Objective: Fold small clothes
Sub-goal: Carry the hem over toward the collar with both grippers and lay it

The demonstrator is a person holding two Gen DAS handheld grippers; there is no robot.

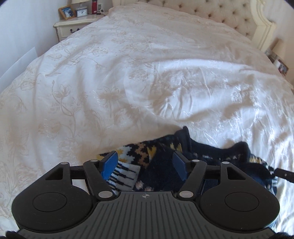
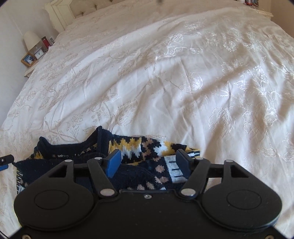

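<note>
Left wrist view: my left claw (image 1: 145, 164) sits at the bottom centre of the frame, its two blue-padded fingers (image 1: 109, 165) spread wide apart, gripping nothing. Between and just beyond them lies a navy knitted garment (image 1: 147, 156) patterned in yellow, white and tan, bunched on the cream floral bedspread (image 1: 110, 82). The garment stretches from lower centre toward the lower right of the frame, where a black tip of my other claw pokes in at the edge. A nightstand (image 1: 73, 27) with a framed photo (image 1: 67, 12) and a small clock (image 1: 82, 12) stands in the upper left; a tufted headboard (image 1: 220, 12) runs across the upper right.

Right wrist view: my right claw (image 2: 149, 161) is also at the bottom centre, fingers parted and holding nothing, hovering over the same garment (image 2: 128, 147). Here the knit spreads from lower centre toward the lower left of the frame. Whether the pads touch the cloth I cannot tell. The bedspread (image 2: 165, 73) fills the rest, with a lamp (image 2: 31, 39) in the upper left.
</note>
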